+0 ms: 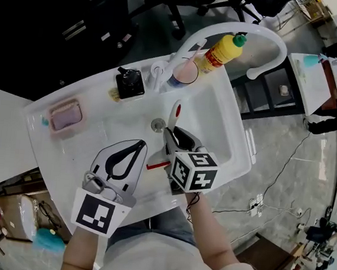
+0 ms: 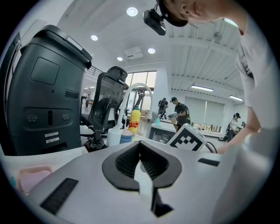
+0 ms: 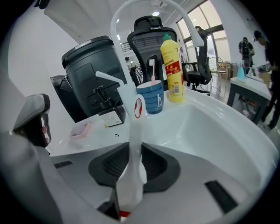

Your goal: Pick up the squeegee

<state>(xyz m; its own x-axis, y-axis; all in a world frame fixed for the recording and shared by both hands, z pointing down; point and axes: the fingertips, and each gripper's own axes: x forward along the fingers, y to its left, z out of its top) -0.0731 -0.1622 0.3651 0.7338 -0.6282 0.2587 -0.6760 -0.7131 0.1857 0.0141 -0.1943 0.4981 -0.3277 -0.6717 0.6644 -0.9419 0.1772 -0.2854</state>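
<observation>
The squeegee [image 3: 132,144] has a white handle with a red-rimmed hang hole at its tip, and it stands up between the jaws of my right gripper [image 3: 133,162], which is shut on the handle. In the head view this gripper [image 1: 172,136] hangs over the white sink basin [image 1: 215,115]. The handle tip [image 1: 176,111] points away from me, and a red part [image 1: 156,166] sticks out below the gripper. My left gripper [image 1: 138,145] is over the sink's front left counter. Its jaws are shut with nothing between them [image 2: 140,151].
Along the back rim stand a yellow bottle [image 1: 224,48], a cup with a toothbrush [image 1: 183,72], a black holder [image 1: 130,83] and a pink soap in a dish [image 1: 65,117]. A white arched spout [image 1: 267,37] reaches over the sink. The drain [image 1: 157,124] lies just beyond my right gripper.
</observation>
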